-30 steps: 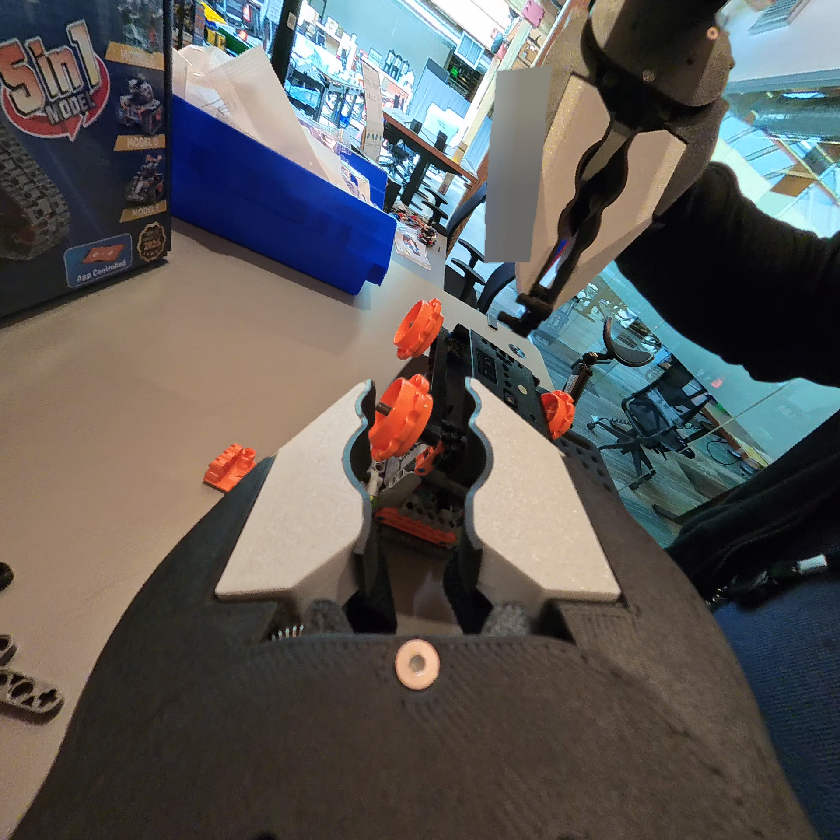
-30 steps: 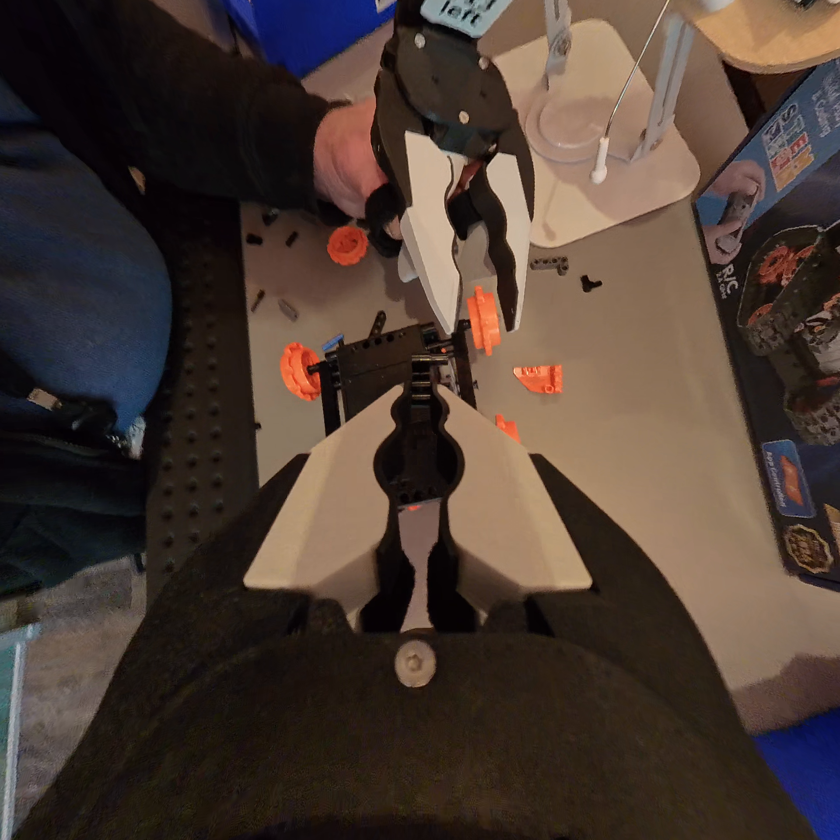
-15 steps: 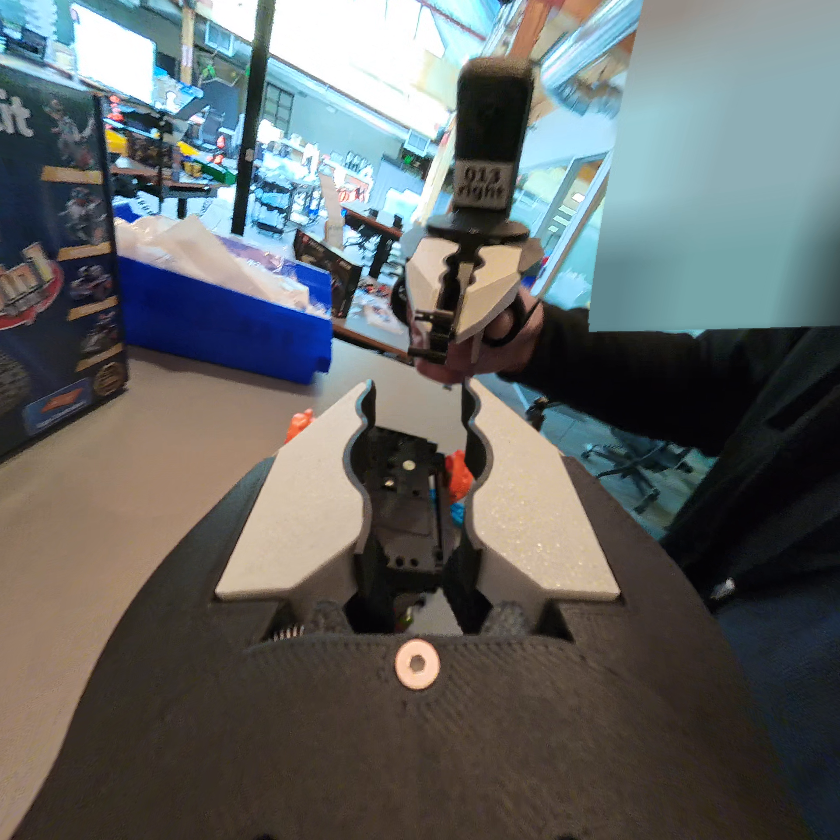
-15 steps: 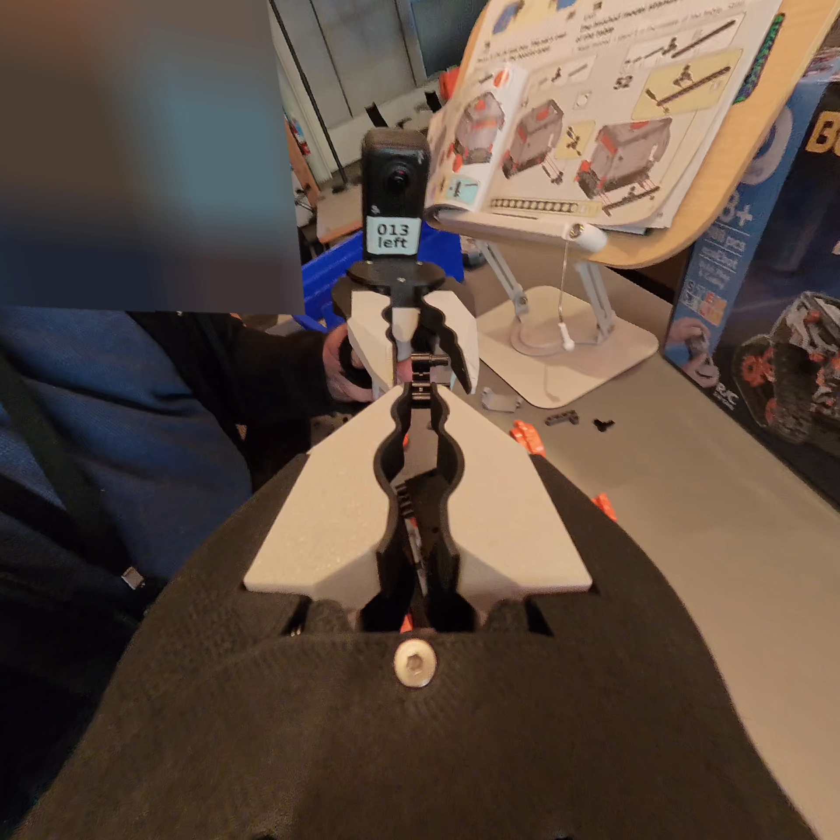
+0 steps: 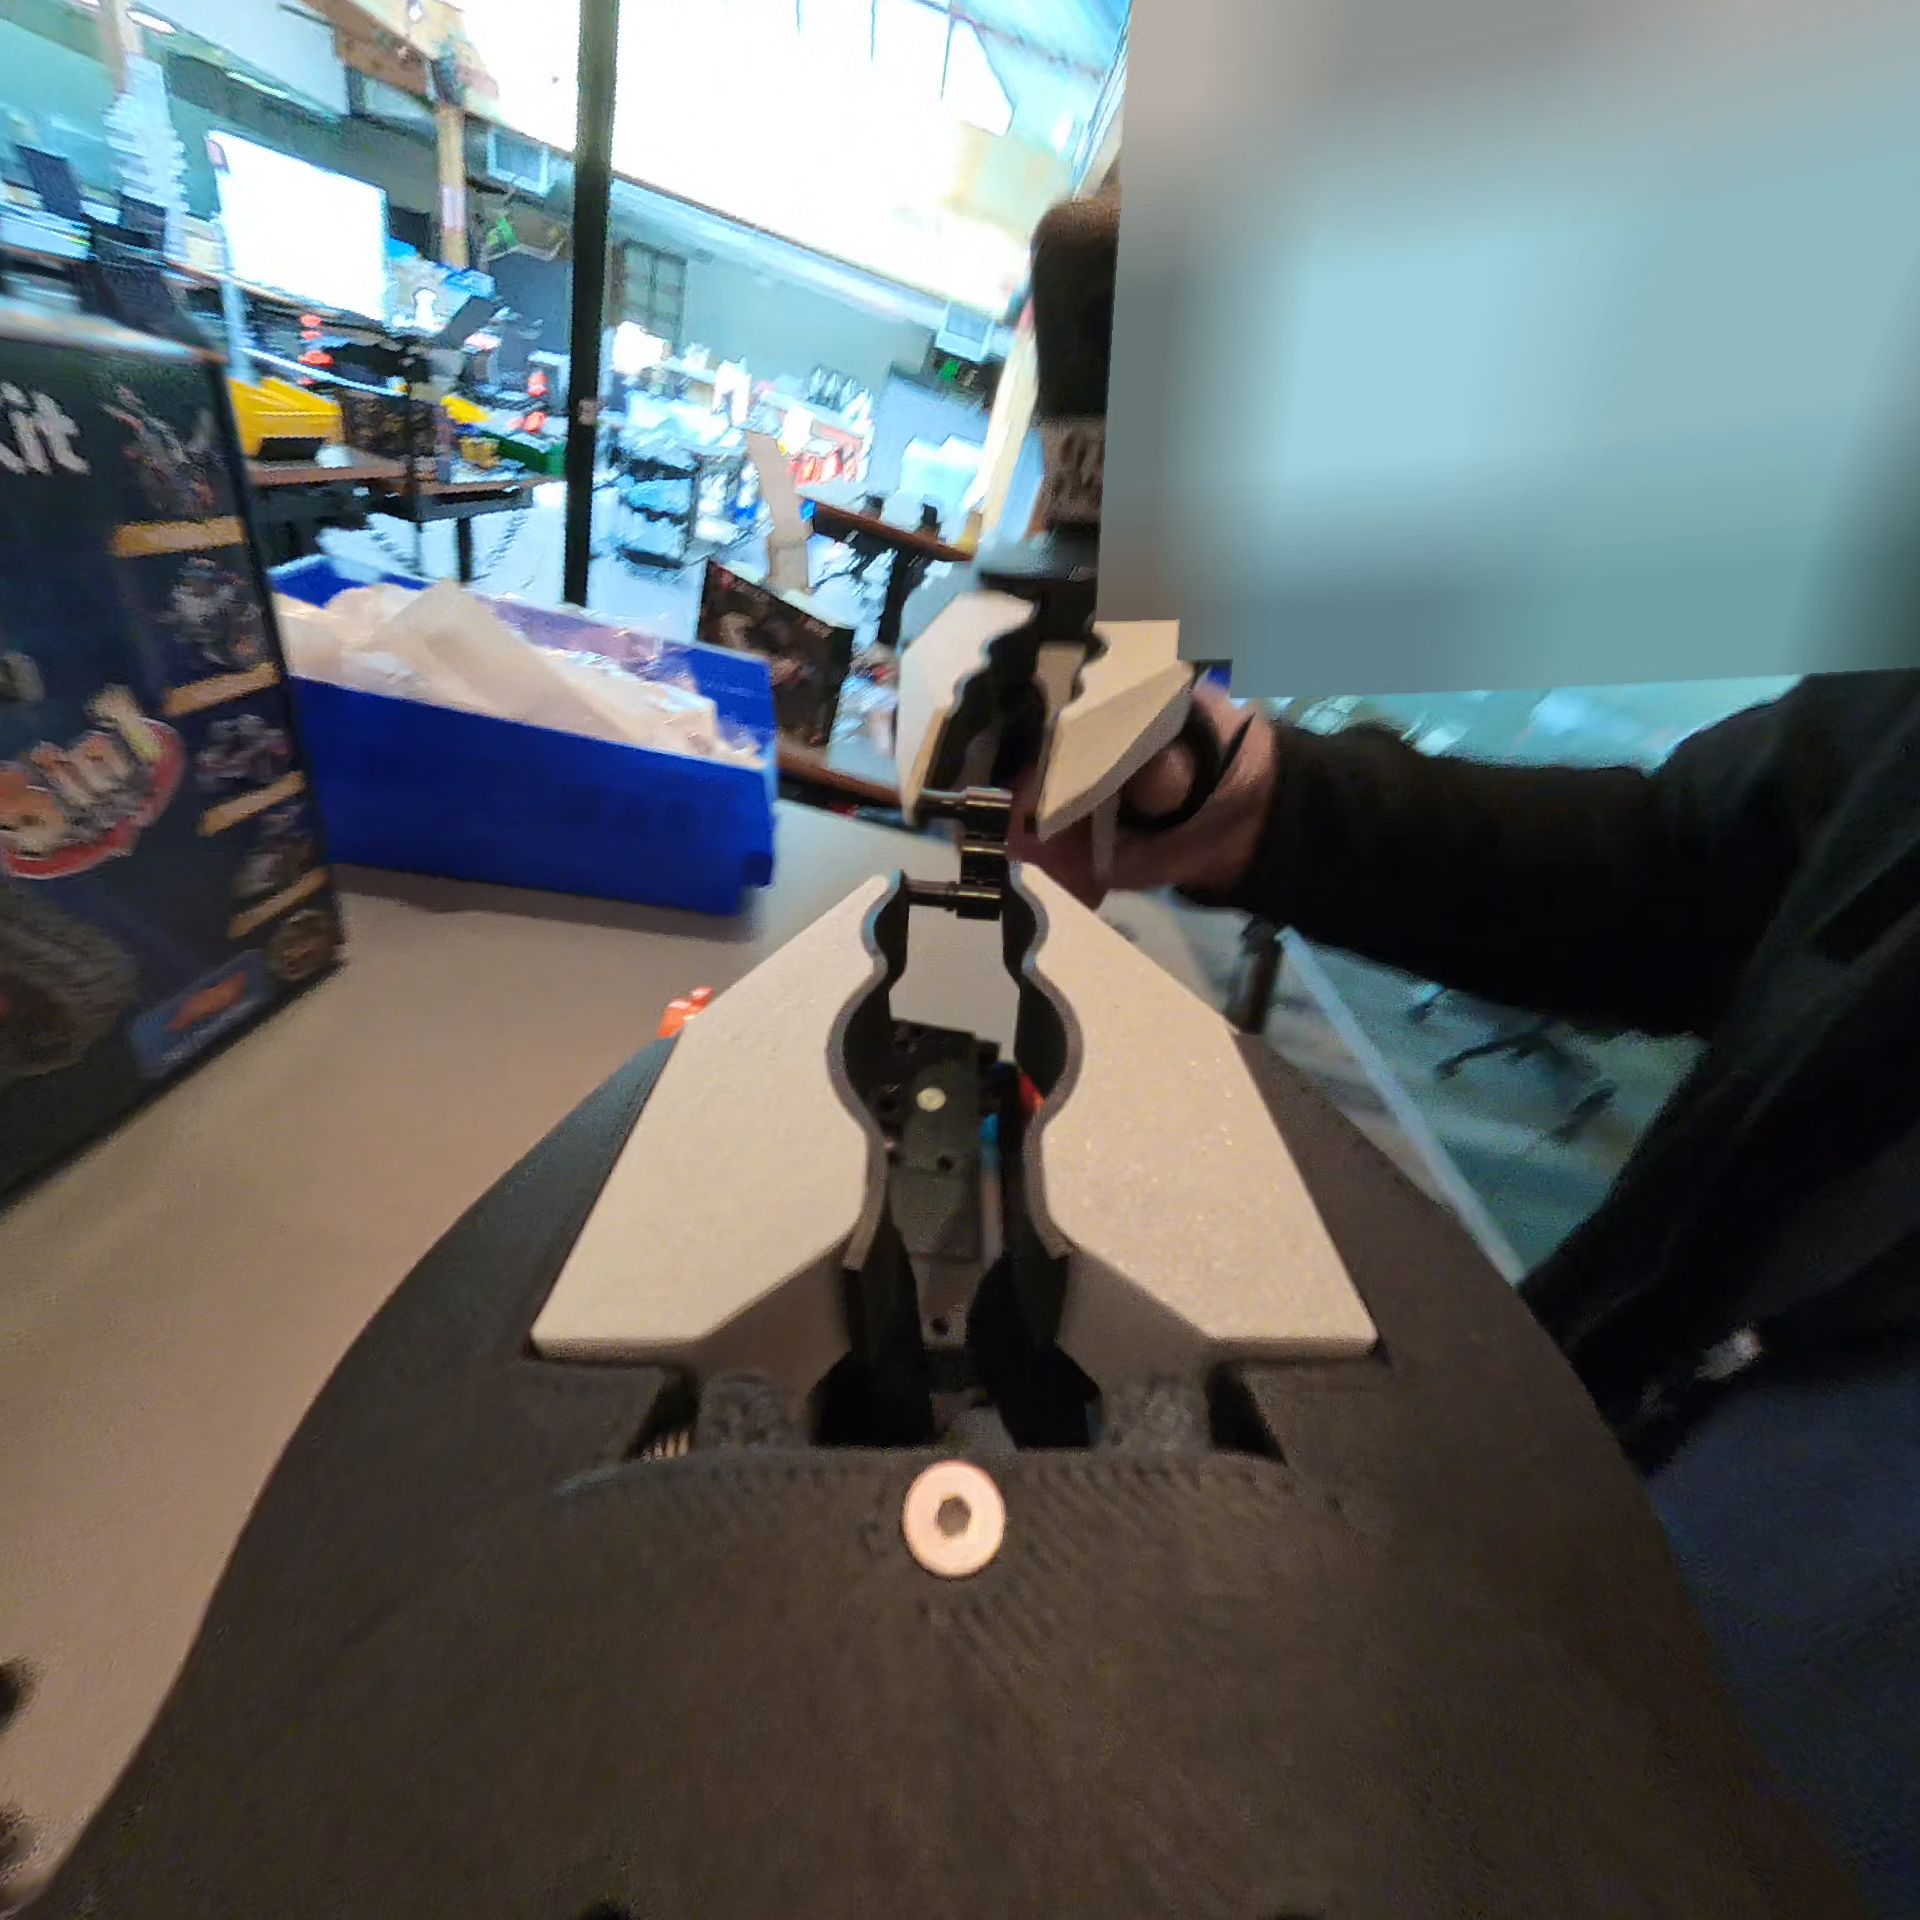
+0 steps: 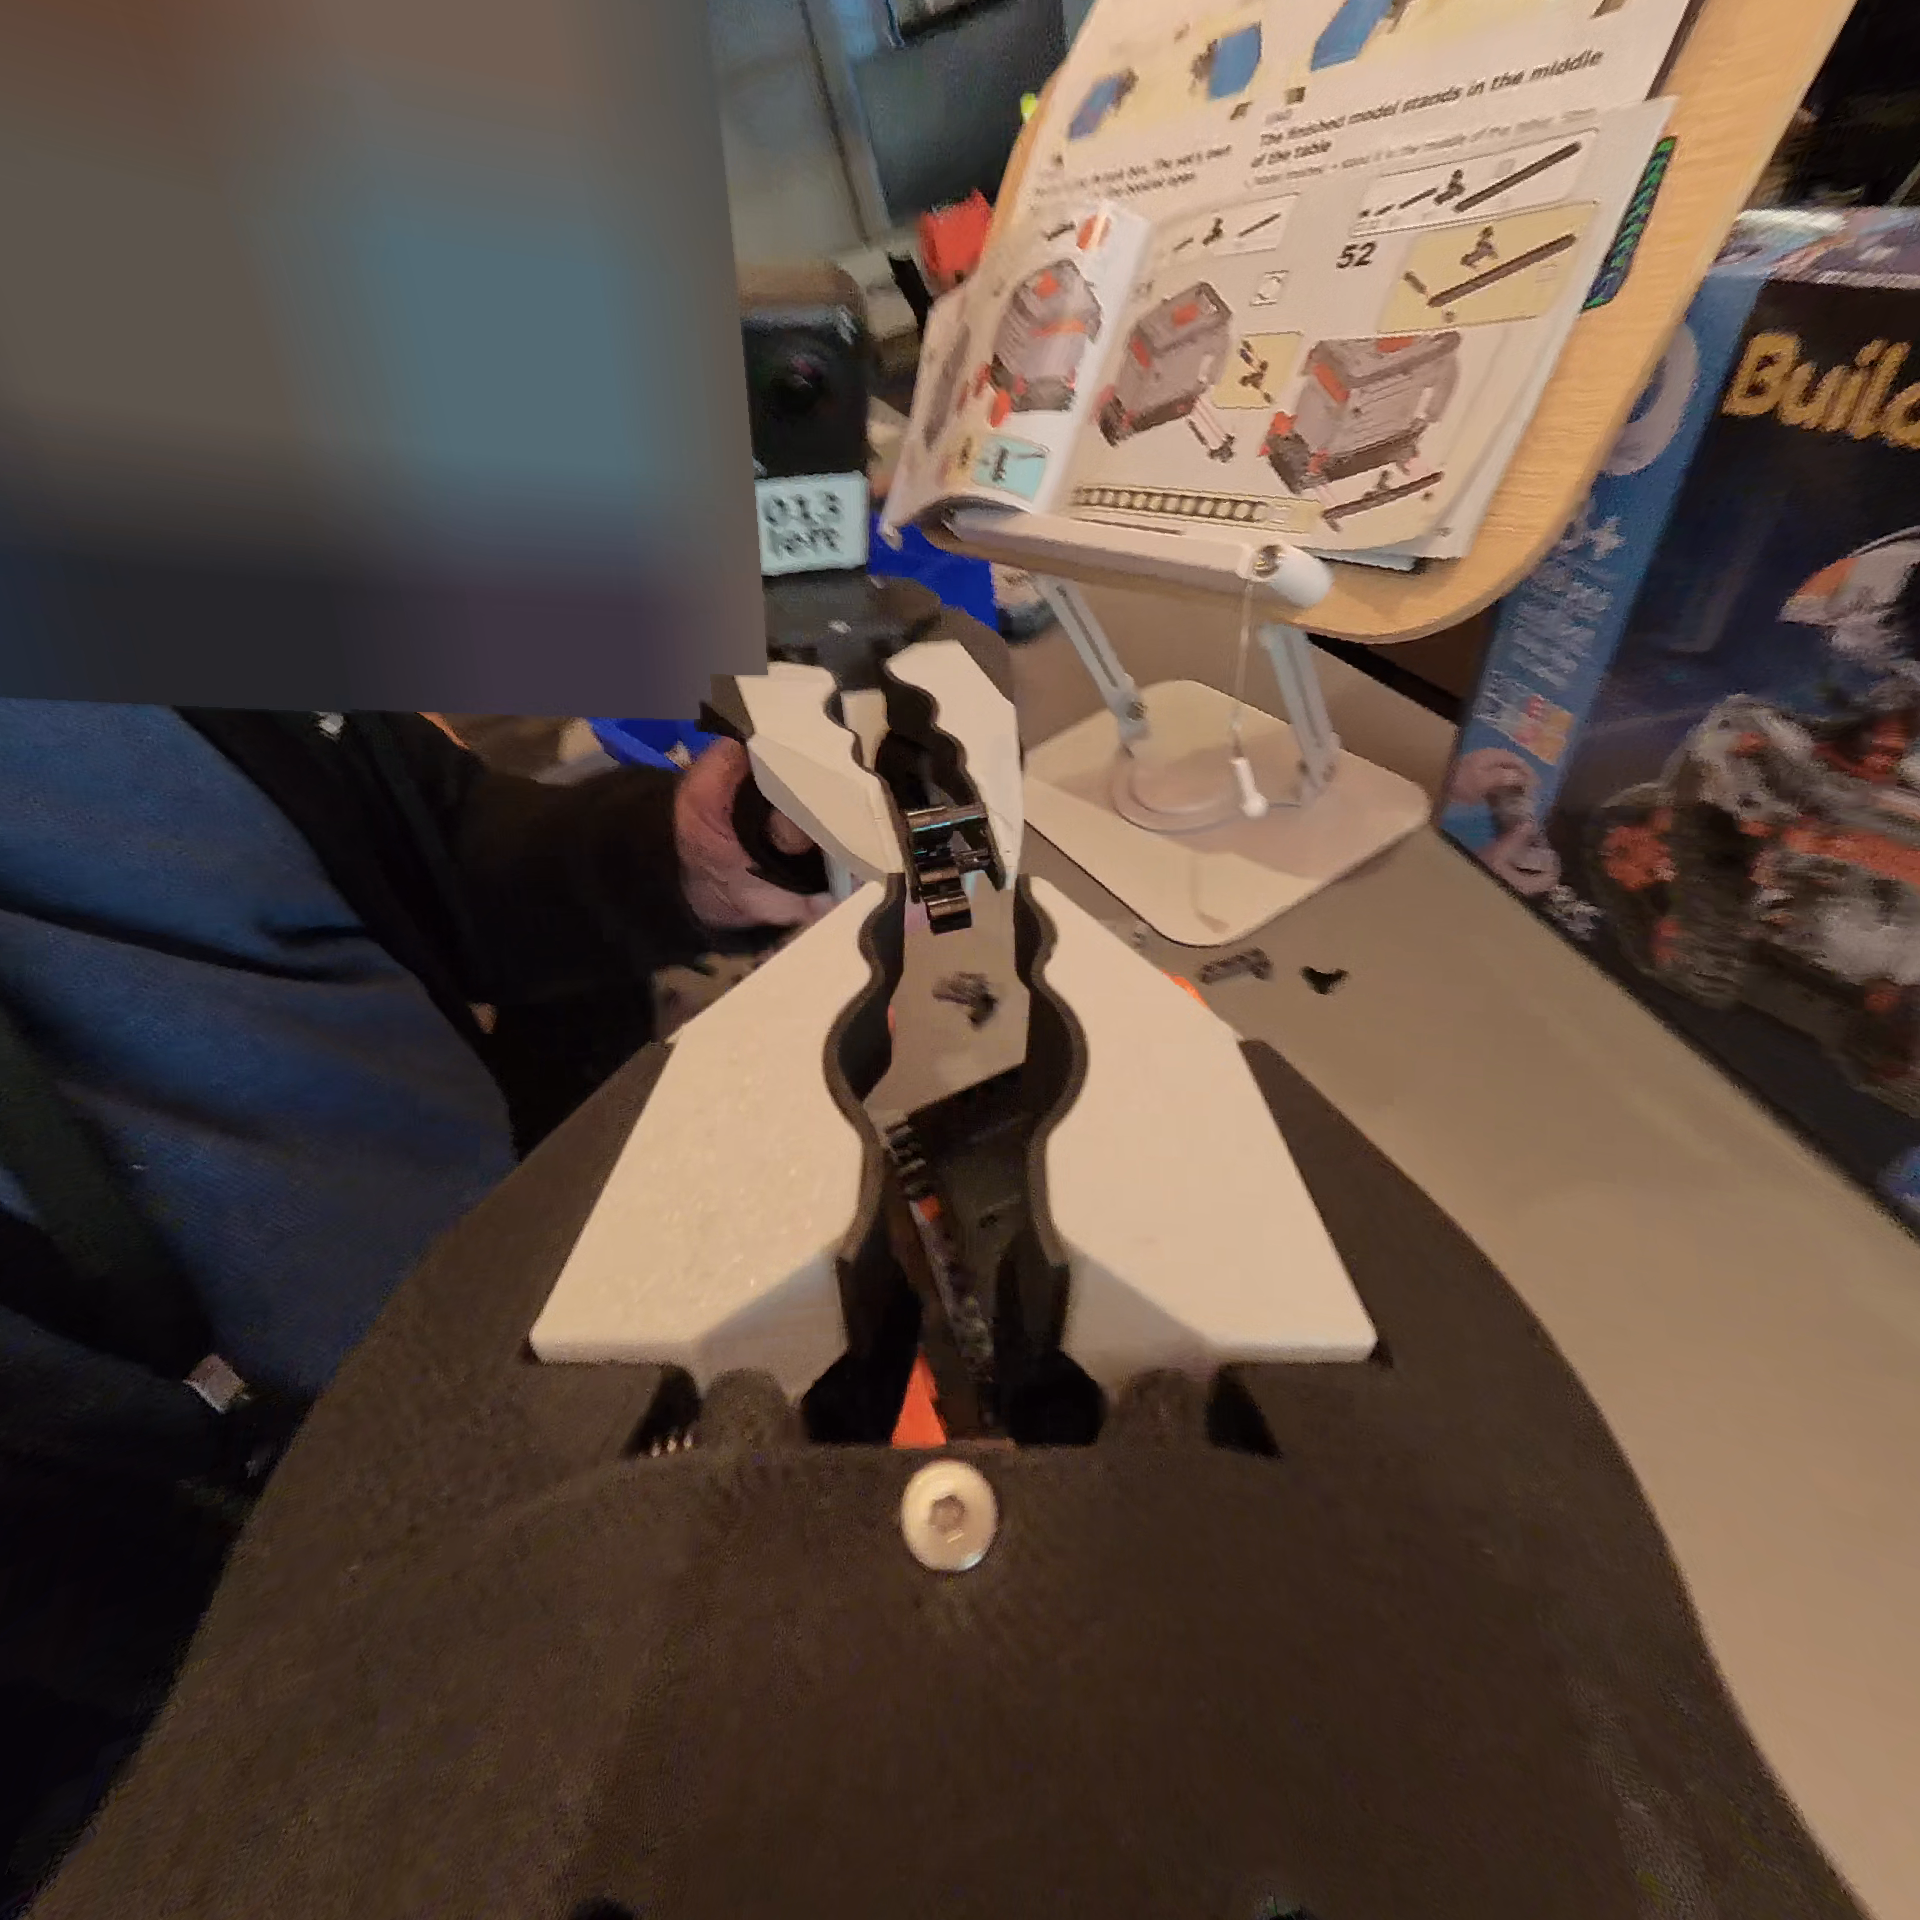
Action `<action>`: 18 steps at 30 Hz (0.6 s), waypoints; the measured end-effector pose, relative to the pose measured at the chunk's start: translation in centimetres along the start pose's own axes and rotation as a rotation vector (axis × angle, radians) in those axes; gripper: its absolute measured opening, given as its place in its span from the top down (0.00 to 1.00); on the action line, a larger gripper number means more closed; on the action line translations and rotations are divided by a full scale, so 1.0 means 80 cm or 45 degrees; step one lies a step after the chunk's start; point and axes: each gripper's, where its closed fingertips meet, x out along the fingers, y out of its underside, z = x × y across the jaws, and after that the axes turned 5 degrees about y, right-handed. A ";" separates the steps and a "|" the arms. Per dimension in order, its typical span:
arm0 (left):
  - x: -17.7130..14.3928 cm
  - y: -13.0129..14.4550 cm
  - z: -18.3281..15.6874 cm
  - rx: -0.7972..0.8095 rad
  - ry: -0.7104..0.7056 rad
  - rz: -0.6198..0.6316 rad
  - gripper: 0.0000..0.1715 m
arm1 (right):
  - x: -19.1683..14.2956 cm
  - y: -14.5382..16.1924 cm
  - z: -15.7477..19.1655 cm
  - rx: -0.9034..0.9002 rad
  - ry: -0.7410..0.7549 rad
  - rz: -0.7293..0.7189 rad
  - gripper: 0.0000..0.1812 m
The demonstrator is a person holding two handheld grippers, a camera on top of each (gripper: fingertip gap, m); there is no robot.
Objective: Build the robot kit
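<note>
My left tool (image 5: 951, 904) and my right tool (image 6: 951, 894) meet tip to tip above the surface (image 5: 312, 1091), both nearly closed on one small black connector piece (image 5: 971, 852), near the blue bin (image 5: 540, 769).

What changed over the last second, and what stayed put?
Both grippers rose from the chassis and turned to face each other. The left gripper narrowed its fingers around the black piece at the right gripper tip; whether that one let go is unclear. Box and bin unmoved.
</note>
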 end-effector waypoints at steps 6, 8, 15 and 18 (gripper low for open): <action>-0.002 0.019 0.011 0.381 -0.206 0.444 0.90 | -0.006 -0.004 -0.003 -0.449 0.188 0.330 0.90; 0.001 0.021 0.010 0.460 -0.223 0.533 0.90 | -0.003 0.007 -0.003 -0.582 0.211 0.487 0.89; 0.008 0.039 0.011 0.618 -0.255 0.768 0.90 | 0.007 0.040 -0.006 -0.819 0.220 0.797 0.92; 0.008 0.041 0.011 0.626 -0.246 0.794 0.90 | 0.006 0.044 -0.007 -0.848 0.220 0.839 0.93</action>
